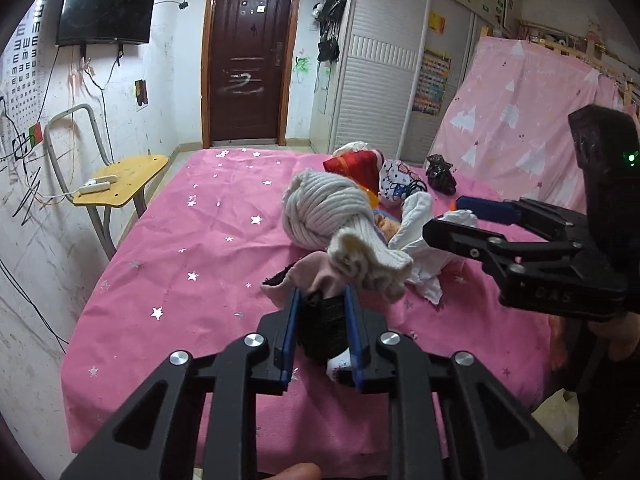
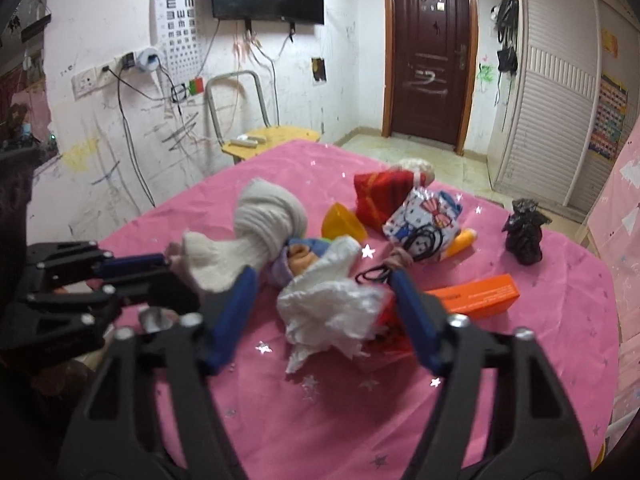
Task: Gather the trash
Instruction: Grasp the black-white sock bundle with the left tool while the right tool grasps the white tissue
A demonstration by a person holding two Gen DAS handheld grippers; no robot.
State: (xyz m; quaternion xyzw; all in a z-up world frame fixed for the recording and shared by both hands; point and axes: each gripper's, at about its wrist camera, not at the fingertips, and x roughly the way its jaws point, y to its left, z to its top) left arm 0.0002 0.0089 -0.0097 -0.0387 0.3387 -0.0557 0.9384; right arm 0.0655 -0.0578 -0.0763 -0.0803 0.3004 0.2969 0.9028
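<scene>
Clutter heaped mid-surface (image 1: 180, 240), ahead of both claws.

The knitted bundle (image 1: 320, 216) lies just beyond the left claw (image 1: 322, 312); the crumpled tissue (image 2: 332, 304) sits between the right claw's (image 2: 320, 300) fingers. Behind the tissue lies a printed pouch (image 2: 424, 220), right of it a box (image 2: 476, 292), far right a tied bag (image 2: 524, 236).

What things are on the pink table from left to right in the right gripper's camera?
Cream knitted sock → crumpled white tissue → orange box → black knotted bag.
</scene>
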